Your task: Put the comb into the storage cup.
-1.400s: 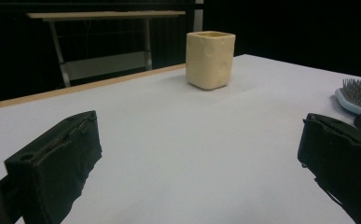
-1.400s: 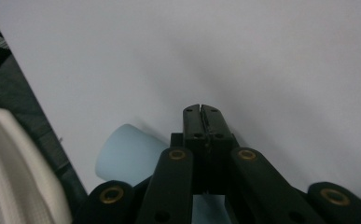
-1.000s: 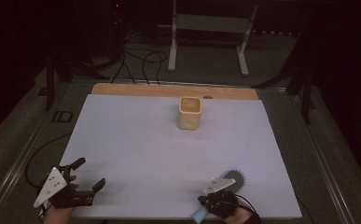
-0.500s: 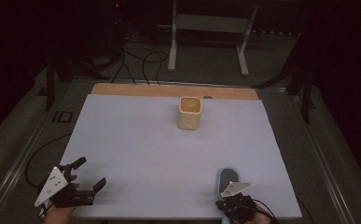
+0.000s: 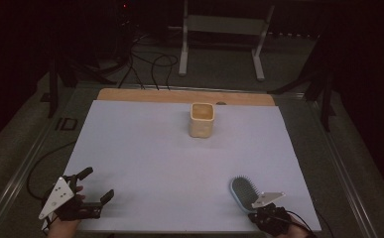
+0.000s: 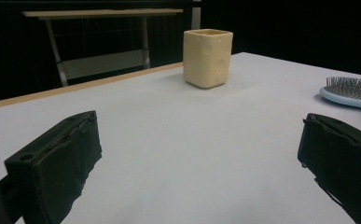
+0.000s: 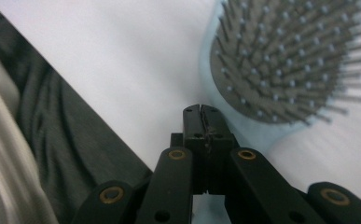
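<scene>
White surface [image 5: 145, 148] carries our hairbrush [image 5: 244, 192] near its front edge, well short of the cup [image 5: 202, 120], bristles up, long axis pointing toward the cup. Our right tongs [image 5: 265, 210] are pressed together on its handle; the left tongs [image 5: 97, 184] rest spread, well apart from it.

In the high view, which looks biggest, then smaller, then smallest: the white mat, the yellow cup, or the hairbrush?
1. White mat, by far the biggest.
2. and 3. Hairbrush and yellow cup look alike; the brush lies nearer the camera, so no sure ranking.

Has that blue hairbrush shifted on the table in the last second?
Yes. The hairbrush, clamped in the right tool, has slid rightward along the white mat's near edge, away from the unmoved yellow cup.
</scene>
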Demonstrator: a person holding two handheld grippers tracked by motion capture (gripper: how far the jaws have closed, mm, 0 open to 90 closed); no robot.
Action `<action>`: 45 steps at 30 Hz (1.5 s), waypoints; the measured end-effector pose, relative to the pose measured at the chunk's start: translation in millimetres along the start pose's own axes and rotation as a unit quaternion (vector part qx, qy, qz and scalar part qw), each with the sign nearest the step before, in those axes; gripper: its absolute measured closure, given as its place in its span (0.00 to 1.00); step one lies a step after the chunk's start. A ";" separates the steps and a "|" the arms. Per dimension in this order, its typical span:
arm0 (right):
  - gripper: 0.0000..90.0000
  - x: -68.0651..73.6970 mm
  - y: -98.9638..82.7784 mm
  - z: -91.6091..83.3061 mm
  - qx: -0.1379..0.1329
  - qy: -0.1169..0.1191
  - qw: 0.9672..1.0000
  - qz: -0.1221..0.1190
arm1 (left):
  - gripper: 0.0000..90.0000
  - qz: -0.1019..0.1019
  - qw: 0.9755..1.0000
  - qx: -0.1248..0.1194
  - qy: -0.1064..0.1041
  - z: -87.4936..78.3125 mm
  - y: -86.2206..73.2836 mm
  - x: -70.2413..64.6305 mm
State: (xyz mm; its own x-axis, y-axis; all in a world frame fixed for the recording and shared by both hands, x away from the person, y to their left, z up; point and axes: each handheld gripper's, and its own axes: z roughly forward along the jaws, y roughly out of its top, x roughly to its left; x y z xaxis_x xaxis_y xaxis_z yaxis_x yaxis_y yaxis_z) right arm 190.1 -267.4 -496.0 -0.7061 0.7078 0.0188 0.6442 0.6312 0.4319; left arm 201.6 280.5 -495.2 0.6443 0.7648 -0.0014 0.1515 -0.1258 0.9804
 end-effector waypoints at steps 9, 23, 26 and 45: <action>1.00 -21.7 -4.8 -5.4 0.016 -0.023 1.000 0.011 | 0.00 0.002 1.000 0.001 0.000 -0.2 -0.1 -0.1; 1.00 -46.5 -0.5 -2.4 0.013 -0.054 0.998 0.011 | 0.00 -0.002 1.000 -0.002 0.002 -1.0 0.1 0.2; 1.00 -46.8 1.1 -1.5 0.014 -0.055 0.998 0.009 | 0.00 0.000 1.000 -0.002 0.002 -1.1 0.3 0.1; 0.96 -57.8 12.1 -28.0 0.027 -0.043 0.998 -0.044 | 0.00 -0.002 1.000 -0.003 0.003 -1.7 0.3 0.7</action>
State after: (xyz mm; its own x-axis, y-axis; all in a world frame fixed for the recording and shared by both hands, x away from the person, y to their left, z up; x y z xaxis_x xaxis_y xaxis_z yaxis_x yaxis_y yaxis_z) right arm 230.5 -309.6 -466.6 -0.7336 0.6727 -0.0961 0.5977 0.7061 0.3798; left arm 200.9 282.1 -494.5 0.6387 0.7694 -0.0048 0.1494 -0.1178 0.9817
